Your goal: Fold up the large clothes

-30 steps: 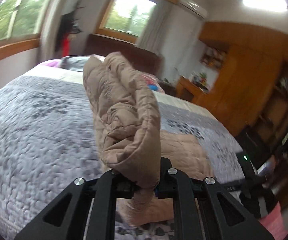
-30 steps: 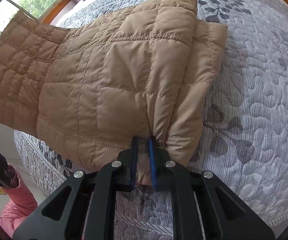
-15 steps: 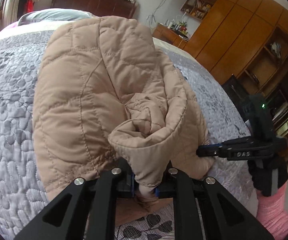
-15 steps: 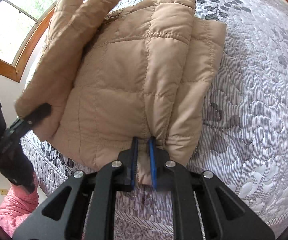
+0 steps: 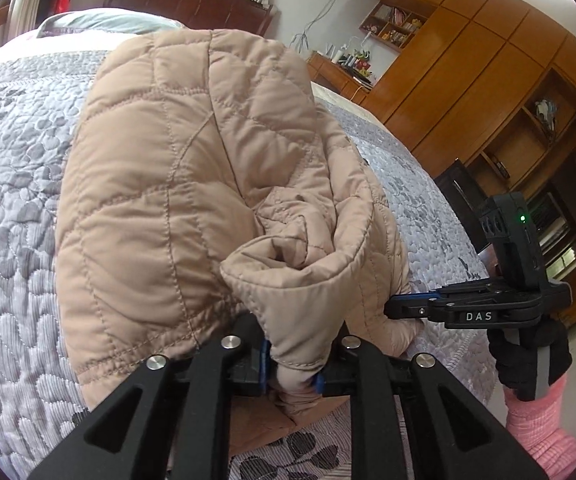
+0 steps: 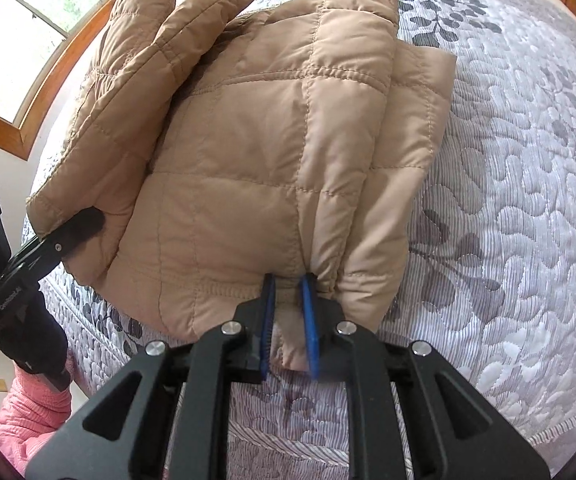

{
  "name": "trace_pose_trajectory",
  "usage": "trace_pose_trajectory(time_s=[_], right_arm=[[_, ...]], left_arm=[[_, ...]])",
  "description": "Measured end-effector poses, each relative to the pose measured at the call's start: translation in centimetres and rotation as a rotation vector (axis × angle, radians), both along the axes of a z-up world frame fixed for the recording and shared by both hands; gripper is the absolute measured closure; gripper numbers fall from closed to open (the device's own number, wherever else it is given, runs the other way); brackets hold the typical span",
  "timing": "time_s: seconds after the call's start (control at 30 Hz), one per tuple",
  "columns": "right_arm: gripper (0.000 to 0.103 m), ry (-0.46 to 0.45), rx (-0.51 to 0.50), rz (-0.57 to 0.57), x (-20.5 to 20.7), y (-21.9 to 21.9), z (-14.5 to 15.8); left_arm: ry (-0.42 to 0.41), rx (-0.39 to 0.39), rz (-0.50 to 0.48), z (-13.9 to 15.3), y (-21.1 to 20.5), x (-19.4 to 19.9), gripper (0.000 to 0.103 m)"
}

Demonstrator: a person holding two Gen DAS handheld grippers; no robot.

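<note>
In the left wrist view, a grey quilted bedspread (image 5: 12, 208) with a leaf pattern covers the bed, and on it lies a tan quilted jacket (image 5: 160, 208), folded over on itself into a thick bundle. The left tool (image 5: 291, 374) holds a bunched edge of the jacket between its blue pads; its jaws are opening, with the cloth still pinched between them. To the right of it, the right tool (image 5: 395, 308) reaches in level at the jacket's near edge, carried by a black-gloved hand (image 5: 527, 360) above a pink sleeve (image 5: 543, 428). Behind stand wooden cupboards (image 5: 467, 76) and a dark headboard (image 5: 176, 0).

In the right wrist view, a window (image 6: 28, 32) with a wooden frame shows at the far left. Below it the left tool (image 6: 84, 224) grips the folded-over flap of the jacket (image 6: 256, 160), which lies near the bed's edge on the bedspread (image 6: 527, 200). The flap is raised and slanting above the layer beneath. At the bottom centre, the right tool (image 6: 288, 328) has the jacket's hem between its blue pads; its jaws are opening, and the cloth sits between them with the pads touching it.
</note>
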State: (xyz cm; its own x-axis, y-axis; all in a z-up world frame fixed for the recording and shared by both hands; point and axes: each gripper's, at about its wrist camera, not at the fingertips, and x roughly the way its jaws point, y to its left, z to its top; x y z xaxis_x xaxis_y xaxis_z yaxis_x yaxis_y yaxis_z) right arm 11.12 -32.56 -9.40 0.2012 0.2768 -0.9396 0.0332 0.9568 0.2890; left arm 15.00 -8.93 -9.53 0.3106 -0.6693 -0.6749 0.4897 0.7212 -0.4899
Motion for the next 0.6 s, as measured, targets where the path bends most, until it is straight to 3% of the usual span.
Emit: trace_pose_trajectory(time_s=[0.07, 0.1, 0.17, 0.27, 0.33, 0.37, 0.43, 0.53, 0.6], right_arm=[[0.087, 0.002, 0.004, -0.001, 0.0, 0.1, 0.2], [0.08, 0.001, 0.015, 0.0, 0.0, 0.0, 0.4], [0.07, -0.003, 0.052, 0.004, 0.0, -0.1, 1.0], [0.06, -0.045, 0.042, 0.0, 0.1, -0.1, 2.6], [0.053, -0.077, 0.06, -0.002, 0.3, -0.1, 4.0], [0.053, -0.089, 0.072, -0.003, 0.6, 0.0, 4.8], [0.042, -0.115, 0.108, -0.002, 1.1, 0.4, 6.2], [0.022, -0.128, 0.133, 0.012, 2.6, 1.9, 8.2], [0.016, -0.112, 0.138, 0.038, 4.0, 3.0, 8.7]], left_arm=[[0.015, -0.005, -0.004, 0.7, 0.6, -0.5, 0.078], [0.022, -0.016, -0.014, 1.5, 0.9, -0.9, 0.074], [0.031, -0.081, -0.054, 3.3, 1.5, -2.1, 0.045], [-0.004, -0.156, -0.059, 6.2, 4.1, -3.4, 0.043], [-0.044, -0.149, 0.013, 7.5, 6.1, -3.1, 0.043], [-0.06, -0.111, 0.061, 7.7, 6.9, -2.7, 0.043], [-0.093, 0.033, 0.202, 7.8, 8.0, -1.3, 0.045], [-0.087, 0.153, 0.269, 6.8, 8.4, 0.6, 0.045], [-0.066, 0.202, 0.283, 5.8, 8.0, 2.0, 0.045]])
